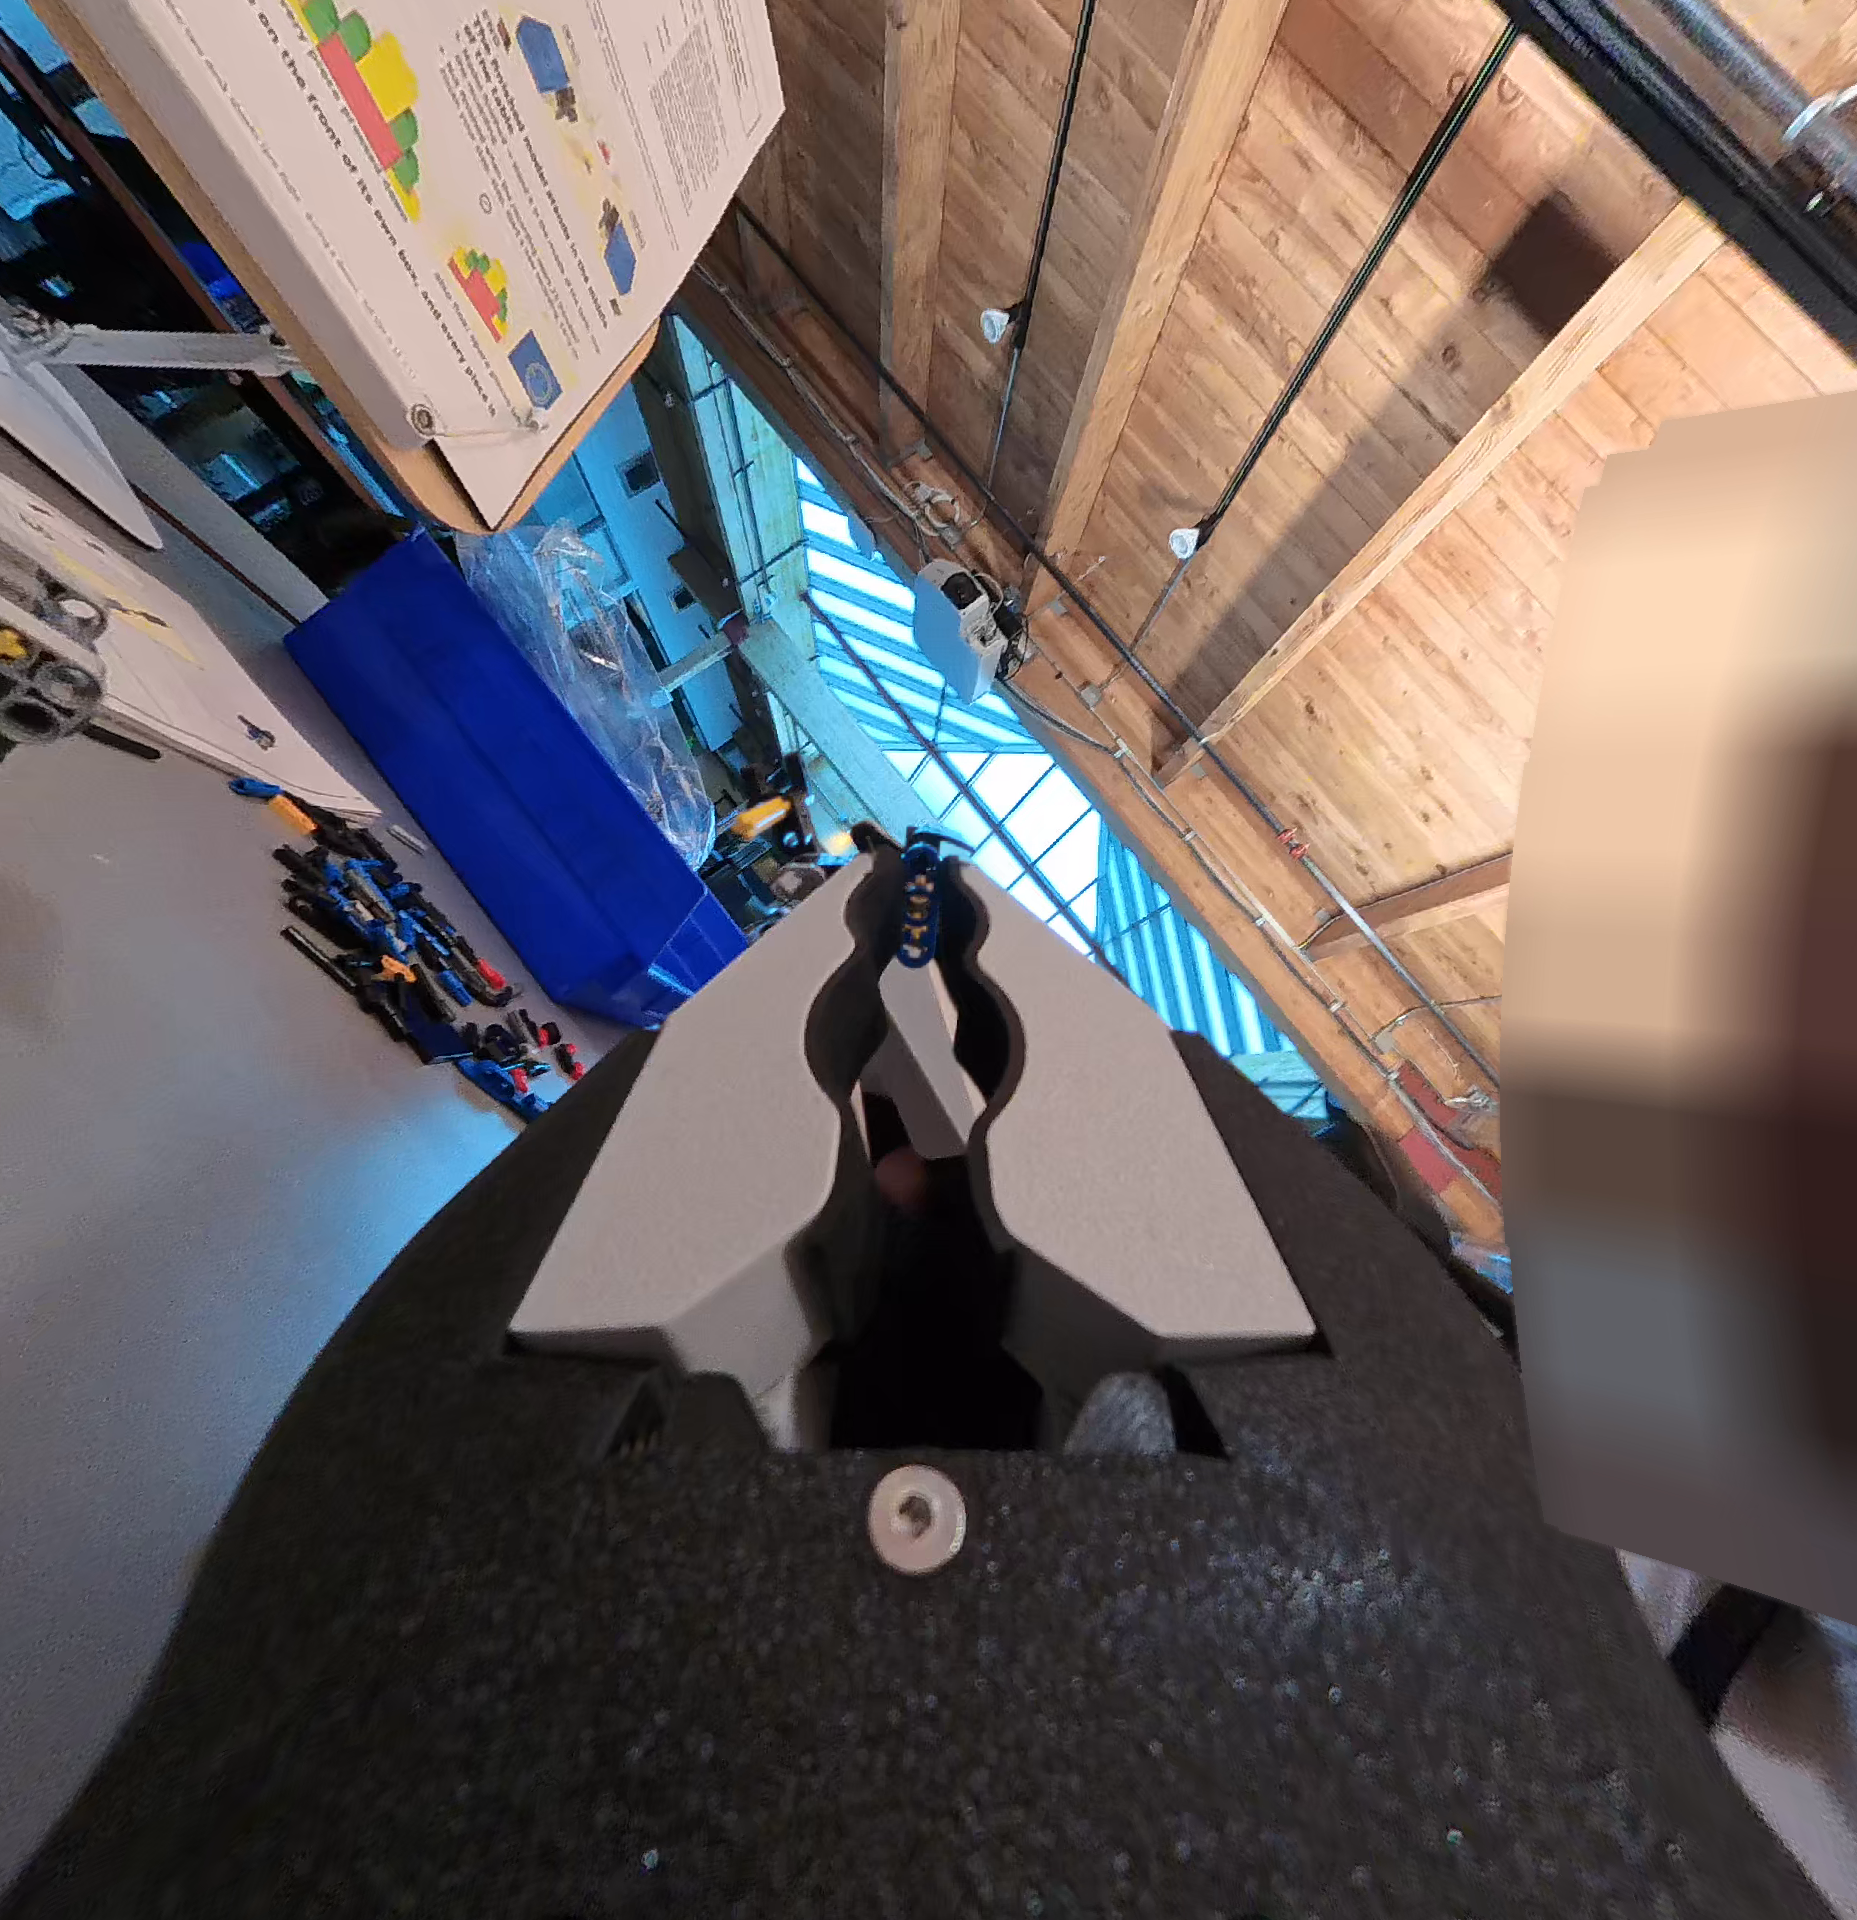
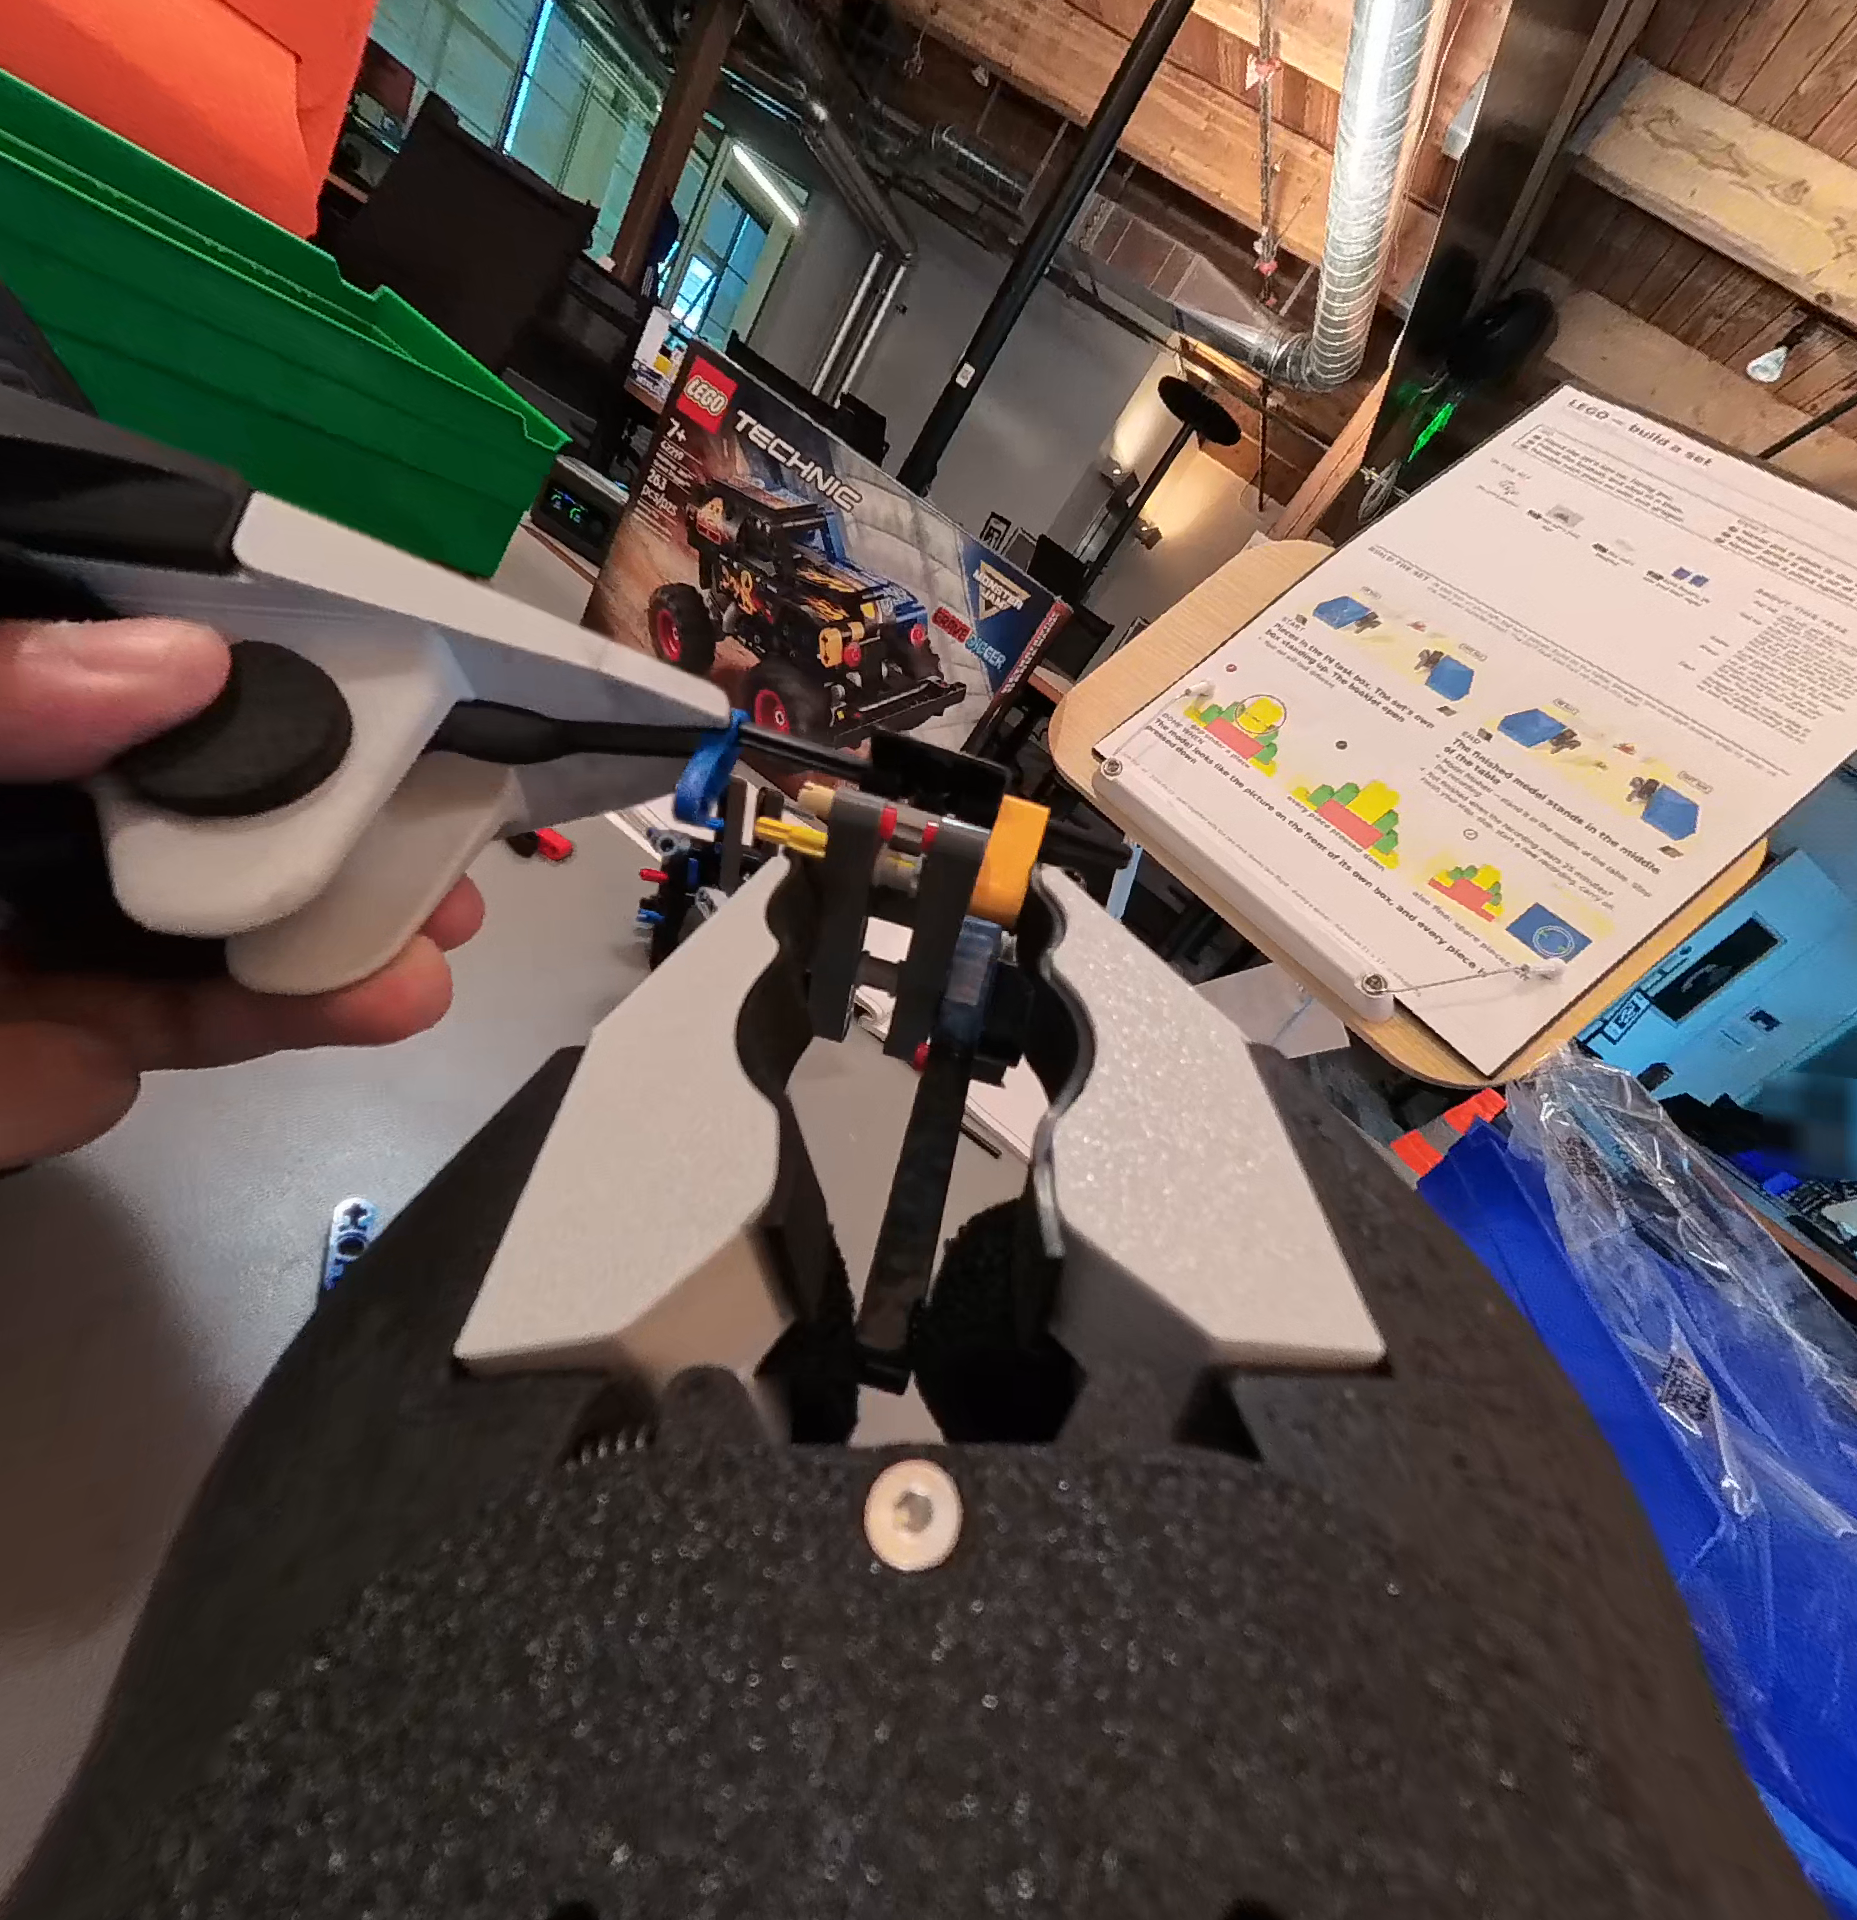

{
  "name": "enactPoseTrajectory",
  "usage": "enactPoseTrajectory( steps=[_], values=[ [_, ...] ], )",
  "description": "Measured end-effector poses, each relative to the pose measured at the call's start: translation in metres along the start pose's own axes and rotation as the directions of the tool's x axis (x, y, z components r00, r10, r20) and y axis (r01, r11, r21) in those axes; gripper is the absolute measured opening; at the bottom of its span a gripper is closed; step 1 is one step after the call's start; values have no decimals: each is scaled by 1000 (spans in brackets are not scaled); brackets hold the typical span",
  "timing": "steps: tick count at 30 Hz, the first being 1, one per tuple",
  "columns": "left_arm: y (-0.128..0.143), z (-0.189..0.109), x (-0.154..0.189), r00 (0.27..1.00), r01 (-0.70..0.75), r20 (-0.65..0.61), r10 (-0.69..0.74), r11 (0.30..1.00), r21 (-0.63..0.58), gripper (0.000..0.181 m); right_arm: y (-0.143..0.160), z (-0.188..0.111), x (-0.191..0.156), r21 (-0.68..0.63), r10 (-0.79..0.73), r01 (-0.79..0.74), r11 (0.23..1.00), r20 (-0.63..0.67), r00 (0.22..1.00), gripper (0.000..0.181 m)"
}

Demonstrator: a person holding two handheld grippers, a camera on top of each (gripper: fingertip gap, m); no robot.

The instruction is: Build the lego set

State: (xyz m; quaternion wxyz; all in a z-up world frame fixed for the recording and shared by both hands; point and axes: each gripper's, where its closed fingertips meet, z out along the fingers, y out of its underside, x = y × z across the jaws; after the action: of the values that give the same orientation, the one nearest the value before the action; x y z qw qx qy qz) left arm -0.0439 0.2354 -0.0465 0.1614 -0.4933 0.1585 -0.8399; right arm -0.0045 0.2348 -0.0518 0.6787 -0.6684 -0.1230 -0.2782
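My right gripper [image 2: 908,894] is shut on a part-built model [image 2: 903,873] of grey beams, an orange piece and a long black beam, held above the table. A black axle [image 2: 799,750] sticks out of its left side. My left gripper [image 1: 919,883] is shut on a small blue beam [image 1: 919,906]. In the right wrist view the left gripper [image 2: 721,719] comes in from the left, held by a hand, with the blue beam [image 2: 700,777] at the axle's end. I cannot tell whether the beam is on the axle.
A pile of loose pieces [image 1: 404,956] lies on the grey table [image 1: 176,1039] beside a blue bin [image 1: 508,790]. The set's box [image 2: 799,592], green bins [image 2: 228,343] and an instruction board [image 2: 1475,707] stand behind. One blue beam [image 2: 347,1236] lies on the table. Across from one pair of fingers to the other is roughly 4 cm.
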Motion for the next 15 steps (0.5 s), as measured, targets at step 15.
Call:
enactPoseTrajectory(
  steps=[15],
  values=[
    [2,-2,-7,999,-13,33,16,994,-104,5,7,1,-4,-48,37,-35,998,45,998,38]
  ],
)
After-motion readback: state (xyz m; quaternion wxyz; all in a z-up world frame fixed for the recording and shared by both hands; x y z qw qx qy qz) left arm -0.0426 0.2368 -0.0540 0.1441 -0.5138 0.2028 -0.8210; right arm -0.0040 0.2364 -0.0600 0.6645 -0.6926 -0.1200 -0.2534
